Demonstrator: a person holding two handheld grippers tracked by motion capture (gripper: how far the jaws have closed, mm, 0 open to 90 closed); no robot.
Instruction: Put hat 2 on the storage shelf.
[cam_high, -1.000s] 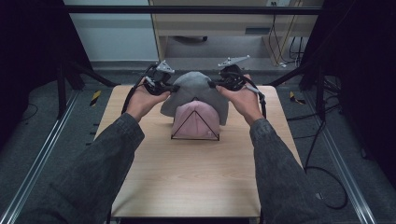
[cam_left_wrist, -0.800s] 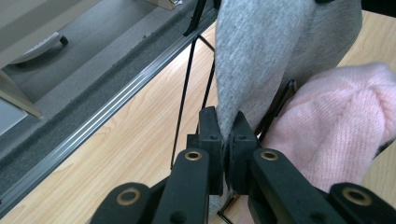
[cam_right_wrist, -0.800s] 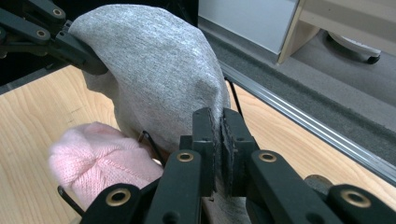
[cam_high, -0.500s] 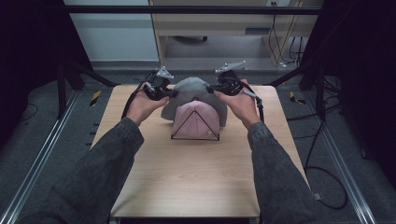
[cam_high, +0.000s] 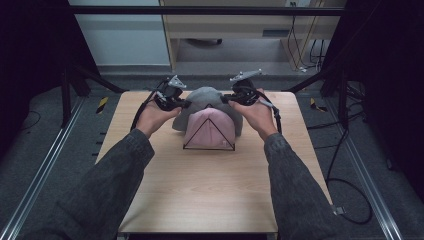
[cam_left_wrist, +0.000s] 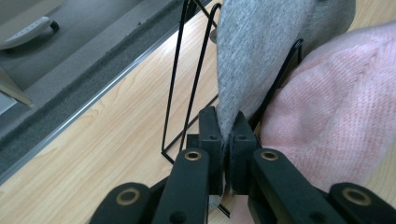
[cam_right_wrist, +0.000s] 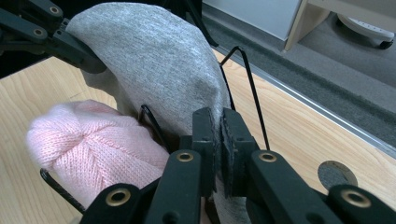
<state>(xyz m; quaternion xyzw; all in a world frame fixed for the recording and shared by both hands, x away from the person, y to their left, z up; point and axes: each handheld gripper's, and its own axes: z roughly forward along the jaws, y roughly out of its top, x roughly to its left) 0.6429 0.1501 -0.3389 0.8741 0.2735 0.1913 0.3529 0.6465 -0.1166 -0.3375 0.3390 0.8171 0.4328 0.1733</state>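
My left tongs are squeezing tight on the edge of the grey hat. The two black jaws are nearly together, with just the thin grey cloth between them. My right tongs are doing the same thing on the other edge of the grey hat, pinching the cloth flat.

From above, I am holding the left tongs in my left hand and the right tongs in my right hand, one on each side of the grey hat. The hat is stretching between them at the far end of the wooden table.

The pink hat is sitting just in front of the grey one, touching it. Both hats are sitting on a thin black wire rack, which is standing on the table. The pink hat is looking soft and fuzzy.
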